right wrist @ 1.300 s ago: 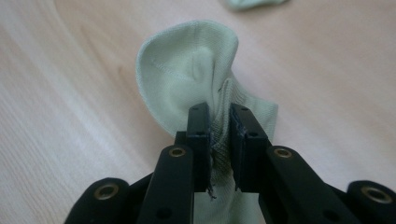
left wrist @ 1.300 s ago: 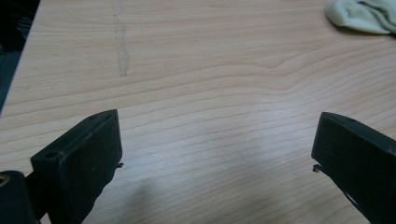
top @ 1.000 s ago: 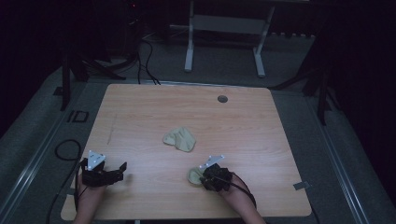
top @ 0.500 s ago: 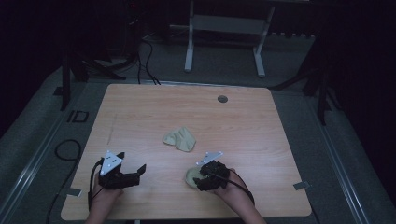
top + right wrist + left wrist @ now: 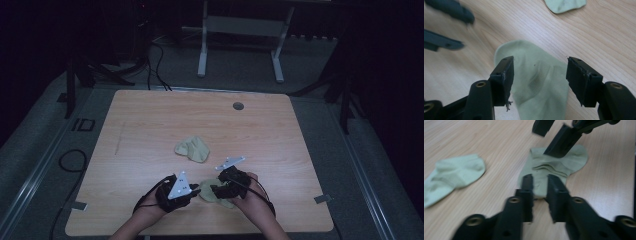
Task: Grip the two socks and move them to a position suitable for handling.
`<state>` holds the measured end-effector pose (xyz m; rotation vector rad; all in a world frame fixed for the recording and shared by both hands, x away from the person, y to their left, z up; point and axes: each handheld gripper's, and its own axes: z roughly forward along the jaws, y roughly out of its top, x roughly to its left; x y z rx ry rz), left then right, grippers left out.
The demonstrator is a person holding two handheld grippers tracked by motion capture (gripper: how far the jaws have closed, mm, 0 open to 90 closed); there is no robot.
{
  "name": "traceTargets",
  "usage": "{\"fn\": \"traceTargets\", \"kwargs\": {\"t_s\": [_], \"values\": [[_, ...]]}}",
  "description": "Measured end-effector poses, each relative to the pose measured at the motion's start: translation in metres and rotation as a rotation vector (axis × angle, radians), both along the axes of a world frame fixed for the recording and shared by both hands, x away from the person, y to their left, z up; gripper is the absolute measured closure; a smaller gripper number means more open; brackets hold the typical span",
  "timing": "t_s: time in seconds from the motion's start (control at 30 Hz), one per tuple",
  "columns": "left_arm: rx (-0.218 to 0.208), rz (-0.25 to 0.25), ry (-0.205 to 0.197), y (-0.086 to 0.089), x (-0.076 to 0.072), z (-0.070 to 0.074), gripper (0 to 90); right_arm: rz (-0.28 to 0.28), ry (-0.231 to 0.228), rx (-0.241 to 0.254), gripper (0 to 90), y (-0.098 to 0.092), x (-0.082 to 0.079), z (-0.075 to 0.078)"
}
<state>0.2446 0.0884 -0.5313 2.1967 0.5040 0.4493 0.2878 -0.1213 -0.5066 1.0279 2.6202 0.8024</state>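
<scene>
A pale green sock point(image 5: 209, 194) lies flat near the table's front edge, between both grippers. My left gripper point(image 5: 196, 190) points at it from the left. Its jaws point(image 5: 540, 177) have just been closing and stand a narrow gap apart over the sock's near edge point(image 5: 554, 167), which lies flat between them, unpinched. My right gripper point(image 5: 216, 190) hangs open just above the same sock point(image 5: 536, 82). Its jaws point(image 5: 540, 61) have just been closing a little, one on each side of the fabric. A second sock point(image 5: 192, 148) sits crumpled mid-table.
The wooden table point(image 5: 150, 125) has a round grey grommet point(image 5: 238, 106) near its far edge. Cables lie on the floor at the left, and a metal stand's legs rise behind the table. The second sock point(image 5: 454, 177) lies left of my left jaws.
My left hand has swept right from the table's front left to the near sock, and its jaws went from wide to narrow. The right hand stayed over the sock.
</scene>
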Motion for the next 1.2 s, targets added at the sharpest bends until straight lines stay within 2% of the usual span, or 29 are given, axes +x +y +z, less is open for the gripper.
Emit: {"fn": "traceTargets", "kwargs": {"t_s": [0.03, 0.07, 0.17, 0.23, 0.33, 0.37, 0.47, 0.57, 0.6, 0.63, 0.67, 0.73, 0.97, 1.2], "values": [[0.004, -0.007, -0.003, -0.003, 0.002, -0.001, 82.2, 0.0, 0.0, 0.0, 44.8, 0.0, 0.0, 0.0], [0.027, -0.023, 0.013, -0.008, 0.009, -0.004, 89.0, -0.013, 0.021, 0.007, 51.1, -0.001, 0.002, -0.004], [0.044, -0.043, 0.03, -0.01, 0.014, -0.008, 89.3, -0.011, 0.038, 0.012, 54.0, 0.0, 0.002, -0.007], [0.064, -0.054, 0.064, -0.013, 0.019, -0.014, 89.4, -0.003, 0.062, 0.004, 58.3, 0.003, 0.002, -0.013], [0.117, -0.067, 0.084, -0.017, 0.026, -0.024, 89.4, -0.01, 0.072, -0.005, 58.3, 0.006, 0.002, -0.018], [0.117, -0.067, 0.084, -0.017, 0.026, -0.024, 89.4, -0.01, 0.072, -0.005, 58.3, 0.006, 0.002, -0.018], [0.161, -0.062, 0.081, -0.02, 0.032, -0.031, 89.4, -0.026, 0.084, -0.043, 61.0, 0.01, 0.002, -0.026], [0.165, -0.073, 0.078, -0.02, 0.034, -0.031, 89.4, -0.031, 0.075, -0.072, 63.6, 0.011, 0.002, -0.03], [0.169, -0.075, 0.074, -0.02, 0.034, -0.031, 89.4, -0.025, 0.08, -0.091, 67.3, 0.012, 0.002, -0.034], [0.169, -0.076, 0.073, -0.02, 0.034, -0.031, 89.4, -0.028, 0.074, -0.091, 72.6, 0.012, 0.002, -0.034], [0.168, -0.079, 0.073, -0.019, 0.034, -0.032, 89.4, -0.028, 0.074, -0.091, 72.6, 0.012, 0.002, -0.034], [0.158, -0.077, 0.077, -0.019, 0.035, -0.032, 89.4, -0.018, 0.079, -0.091, 80.3, 0.012, 0.003, -0.031], [0.154, -0.075, 0.071, -0.019, 0.034, -0.033, 89.4, -0.006, 0.06, -0.077, 80.9, 0.01, 0.001, -0.018], [0.152, -0.082, 0.068, -0.019, 0.034, -0.033, 89.4, -0.04, 0.046, -0.015, 82.1, -0.011, 0.005, 0.003]]}}
